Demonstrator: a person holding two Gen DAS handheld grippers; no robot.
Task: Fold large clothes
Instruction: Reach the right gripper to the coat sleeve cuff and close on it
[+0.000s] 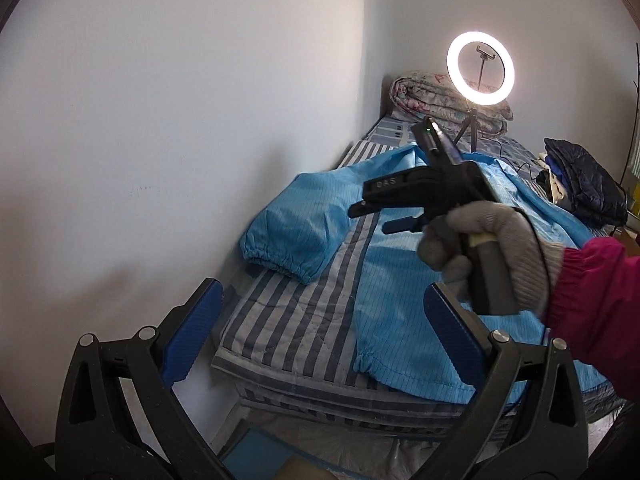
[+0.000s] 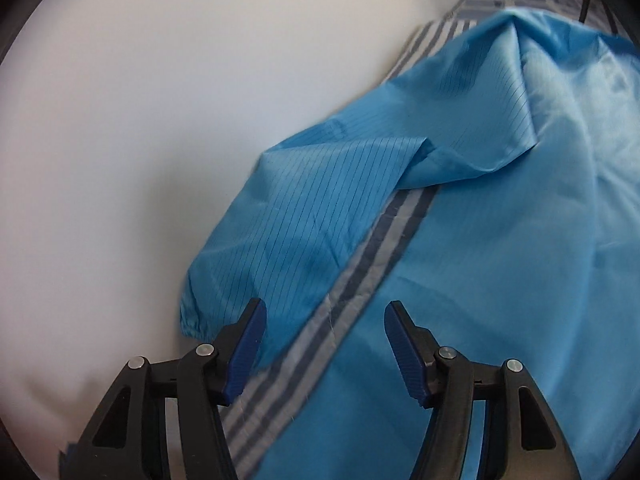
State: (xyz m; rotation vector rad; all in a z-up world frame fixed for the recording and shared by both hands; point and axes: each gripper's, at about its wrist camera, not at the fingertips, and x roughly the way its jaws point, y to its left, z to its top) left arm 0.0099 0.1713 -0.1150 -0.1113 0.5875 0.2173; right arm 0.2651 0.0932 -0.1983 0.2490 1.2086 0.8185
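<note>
A large light-blue pinstriped coat (image 1: 400, 300) lies spread on a striped bed (image 1: 296, 320). One sleeve with an elastic cuff (image 1: 292, 224) lies out toward the wall. My left gripper (image 1: 324, 320) hangs open above the foot of the bed with nothing between its fingers. A gloved hand in a pink sleeve holds my right gripper (image 1: 368, 220) over the gap between sleeve and body. In the right wrist view that gripper (image 2: 324, 320) is open just above the coat (image 2: 500, 240), with the sleeve (image 2: 280, 240) by its left pad. Nothing is gripped.
The white wall (image 1: 160, 120) runs along the bed's left side. At the head of the bed stand a lit ring light on a tripod (image 1: 480, 68) and a rolled floral quilt (image 1: 420, 96). A pile of dark clothes (image 1: 580, 176) lies at the right.
</note>
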